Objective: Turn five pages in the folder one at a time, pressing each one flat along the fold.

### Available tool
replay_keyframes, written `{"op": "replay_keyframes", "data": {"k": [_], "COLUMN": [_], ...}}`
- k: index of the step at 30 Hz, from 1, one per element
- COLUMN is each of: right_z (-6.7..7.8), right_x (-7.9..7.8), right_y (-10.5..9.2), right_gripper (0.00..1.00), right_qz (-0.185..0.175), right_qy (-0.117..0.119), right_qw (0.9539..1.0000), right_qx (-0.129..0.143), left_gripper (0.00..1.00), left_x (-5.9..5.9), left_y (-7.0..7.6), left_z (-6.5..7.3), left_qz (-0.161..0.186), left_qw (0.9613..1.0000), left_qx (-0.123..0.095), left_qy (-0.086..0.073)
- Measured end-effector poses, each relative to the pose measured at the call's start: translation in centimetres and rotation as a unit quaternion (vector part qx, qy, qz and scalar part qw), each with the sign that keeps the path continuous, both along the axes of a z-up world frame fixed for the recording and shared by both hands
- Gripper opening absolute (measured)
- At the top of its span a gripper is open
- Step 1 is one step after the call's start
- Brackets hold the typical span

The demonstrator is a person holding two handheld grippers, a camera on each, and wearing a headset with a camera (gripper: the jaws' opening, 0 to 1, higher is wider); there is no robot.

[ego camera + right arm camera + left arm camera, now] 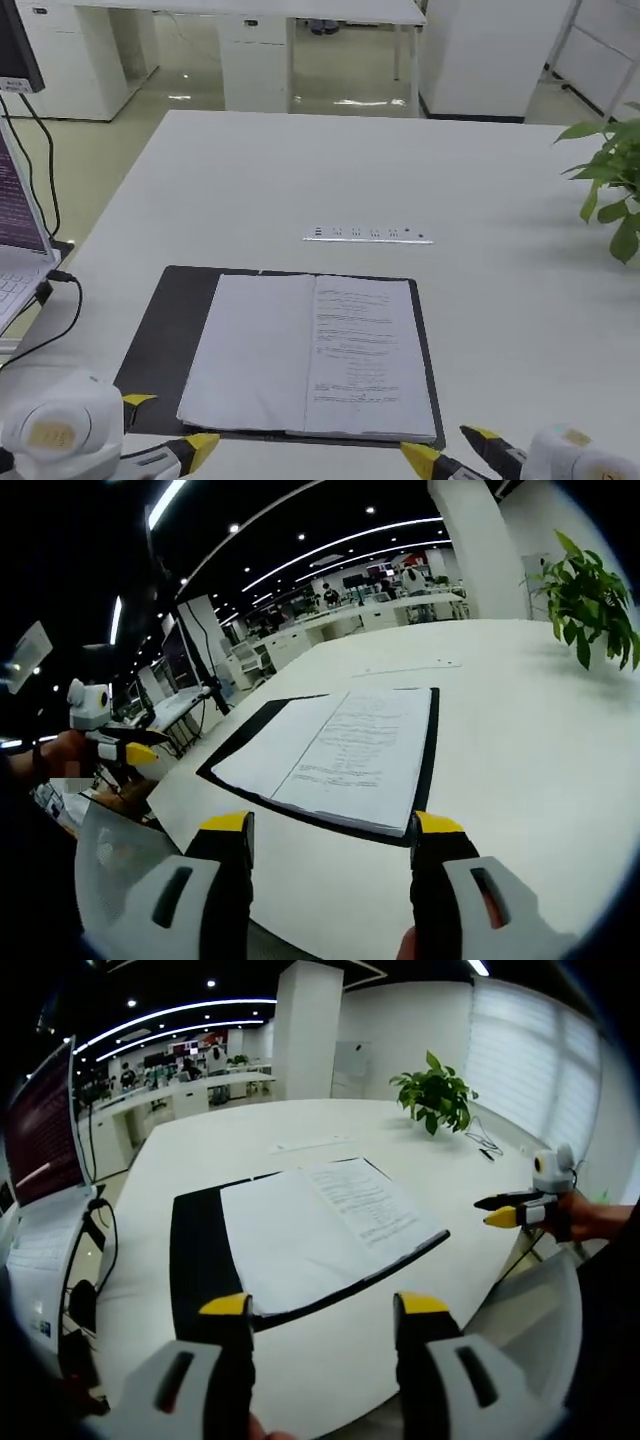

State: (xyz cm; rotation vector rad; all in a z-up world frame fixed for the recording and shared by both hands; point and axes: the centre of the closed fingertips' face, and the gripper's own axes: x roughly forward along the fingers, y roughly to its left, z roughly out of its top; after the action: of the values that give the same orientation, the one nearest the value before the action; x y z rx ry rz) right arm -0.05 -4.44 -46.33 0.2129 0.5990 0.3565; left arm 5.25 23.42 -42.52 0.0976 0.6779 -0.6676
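In the head view the folder (165,335) lies open on the white table (300,170), with a blank page (250,350) on its left half and a printed page (365,345) on its right half. The left gripper (170,420) is near the folder's near left corner and the right gripper (448,447) near its near right corner. In the left gripper view the jaws stand wide apart and empty, with the folder just beyond them. In the right gripper view the jaws are also wide and empty before the folder.
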Motion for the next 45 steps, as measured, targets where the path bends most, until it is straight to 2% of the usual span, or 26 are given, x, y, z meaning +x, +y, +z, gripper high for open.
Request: {"op": "replay_keyframes", "data": {"k": [4, 7, 11, 16, 22, 27, 34, 43, 45], "right_z": [0.1, 0.3, 0.2, 0.1, 0.0, 0.2, 0.1, -0.4, -0.5], "right_x": [-0.6, -0.8, -1.2, -1.7, -2.0, -1.9, -1.9, -2.3, -2.3], "right_y": [-0.3, -0.5, -0.7, -1.1, -1.5, -1.4, -1.7, -1.7, -1.9], "right_gripper": [0.63, 0.63, 0.63, 0.63, 0.63, 0.63, 0.63, 0.62, 0.62], "right_qz": [-0.012, -0.020, -0.021, -0.025, -0.038, -0.038, -0.040, -0.034, -0.037], "right_qy": [-0.001, -0.004, -0.002, 0.000, 0.001, 0.001, 0.006, 0.020, 0.021], "right_qw": [0.9998, 0.9996, 0.9996, 0.9995, 0.9987, 0.9986, 0.9982, 0.9977, 0.9974], "right_qx": [0.015, 0.020, 0.017, 0.019, 0.033, 0.038, 0.045, 0.055, 0.058], "left_gripper": [0.62, 0.64, 0.66, 0.66, 0.67, 0.64, 0.62, 0.62, 0.62], "left_x": [-0.2, -0.2, -0.4, -0.7, -0.5, -0.2, 0.4, 0.6, 0.4], "left_y": [-0.4, -0.8, -1.2, -2.4, -4.0, -6.6, -10.0, -13.6, -14.5], "left_z": [-0.4, 0.0, -0.2, -0.7, -0.6, -0.8, -0.9, -2.2, -2.5], "left_qz": [-0.002, 0.000, -0.002, -0.030, -0.059, -0.099, -0.135, -0.170, -0.183], "left_qw": [1.0000, 1.0000, 0.9999, 0.9995, 0.9982, 0.9949, 0.9907, 0.9852, 0.9828], "left_qx": [0.002, -0.006, -0.009, 0.001, 0.007, 0.018, 0.017, 0.018, 0.021], "left_qy": [0.001, -0.007, -0.006, 0.001, 0.000, 0.000, -0.005, 0.009, 0.013]}}
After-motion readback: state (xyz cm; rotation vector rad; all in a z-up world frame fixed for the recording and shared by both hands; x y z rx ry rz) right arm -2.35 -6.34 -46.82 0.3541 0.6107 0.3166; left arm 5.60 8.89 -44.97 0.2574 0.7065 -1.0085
